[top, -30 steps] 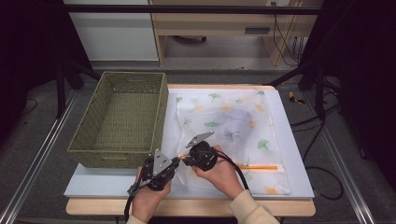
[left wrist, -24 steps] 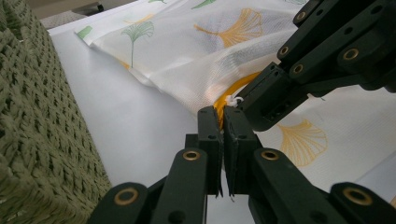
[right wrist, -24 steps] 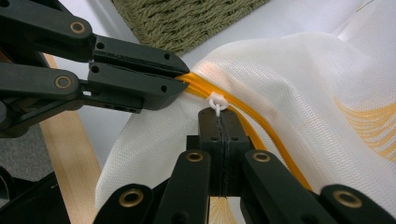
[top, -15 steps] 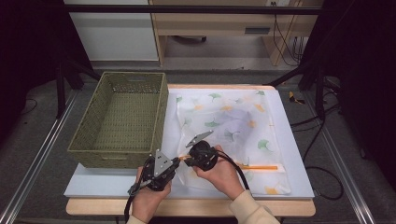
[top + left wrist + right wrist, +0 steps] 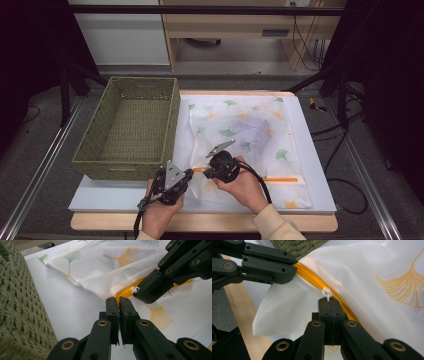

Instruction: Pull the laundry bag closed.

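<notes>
A white mesh bag (image 5: 240,127) printed with ginkgo leaves lies on the white table top, with an orange zipper (image 5: 280,179) along its near edge. My left gripper (image 5: 194,171) is shut on the zipper's left end (image 5: 122,295), seen in the right gripper view as black jaws clamped over the orange tape (image 5: 308,272). My right gripper (image 5: 329,301) is shut on the small white zipper pull (image 5: 327,293), a short way along from the left gripper (image 5: 287,267). In the left gripper view the right gripper (image 5: 150,288) sits just right of my own tips (image 5: 118,300), with the zipper pull (image 5: 135,289) at its end.
A green woven basket (image 5: 125,169) stands on the table's left half, close beside the left gripper, and its wall (image 5: 20,302) runs down the left of the left gripper view. The wooden table edge (image 5: 225,222) runs below both hands. Dark stands and cables flank the table.
</notes>
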The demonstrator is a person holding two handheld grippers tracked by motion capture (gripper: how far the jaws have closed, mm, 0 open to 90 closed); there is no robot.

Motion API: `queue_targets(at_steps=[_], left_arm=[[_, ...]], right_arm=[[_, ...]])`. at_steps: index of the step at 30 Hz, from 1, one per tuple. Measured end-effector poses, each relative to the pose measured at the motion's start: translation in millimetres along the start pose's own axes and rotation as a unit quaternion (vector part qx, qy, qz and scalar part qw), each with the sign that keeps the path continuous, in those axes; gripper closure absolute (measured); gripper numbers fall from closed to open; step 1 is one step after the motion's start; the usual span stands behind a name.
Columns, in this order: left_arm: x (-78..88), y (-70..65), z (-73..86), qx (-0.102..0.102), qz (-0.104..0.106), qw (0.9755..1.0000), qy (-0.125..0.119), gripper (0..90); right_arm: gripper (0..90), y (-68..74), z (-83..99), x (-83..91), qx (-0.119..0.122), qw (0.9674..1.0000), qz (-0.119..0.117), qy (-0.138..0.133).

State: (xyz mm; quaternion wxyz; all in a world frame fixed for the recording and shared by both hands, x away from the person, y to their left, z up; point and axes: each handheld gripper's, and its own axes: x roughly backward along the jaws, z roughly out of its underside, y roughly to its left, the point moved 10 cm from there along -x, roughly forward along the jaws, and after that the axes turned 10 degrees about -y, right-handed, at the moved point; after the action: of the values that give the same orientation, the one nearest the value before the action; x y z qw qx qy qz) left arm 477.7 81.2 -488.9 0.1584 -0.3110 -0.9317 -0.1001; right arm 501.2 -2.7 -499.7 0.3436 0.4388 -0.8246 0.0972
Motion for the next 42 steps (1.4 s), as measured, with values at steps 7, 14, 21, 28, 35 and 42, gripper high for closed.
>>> queue_targets(at_steps=[7,14,21,28,35,42], left_arm=[[-3.9,1.3,5.4,0.007,-0.001,1.0,0.006,86.4],[-5.1,-0.4,7.9,0.002,-0.003,0.9999,0.013,86.5],[-6.1,-0.4,10.7,0.001,-0.002,0.9997,0.023,86.5],[-3.8,3.8,11.3,0.001,-0.009,0.9997,0.022,86.5],[-5.2,2.5,11.8,0.0,-0.007,0.9997,0.025,86.5],[-4.4,6.0,13.3,0.003,-0.011,0.9996,0.026,86.5]], right_arm=[[90.0,-0.1,5.8,-3.1,-0.003,1.0,-0.004,-0.008],[90.0,0.1,9.5,-2.8,0.002,1.0,-0.006,-0.003],[90.0,0.8,12.2,-2.4,-0.001,1.0,-0.005,0.002],[90.0,-5.1,16.9,0.7,-0.015,0.9998,-0.001,0.009],[90.0,-8.4,19.9,5.6,-0.021,0.9997,0.0,0.012],[90.0,-15.2,27.8,7.4,-0.025,0.9995,0.008,0.019]])
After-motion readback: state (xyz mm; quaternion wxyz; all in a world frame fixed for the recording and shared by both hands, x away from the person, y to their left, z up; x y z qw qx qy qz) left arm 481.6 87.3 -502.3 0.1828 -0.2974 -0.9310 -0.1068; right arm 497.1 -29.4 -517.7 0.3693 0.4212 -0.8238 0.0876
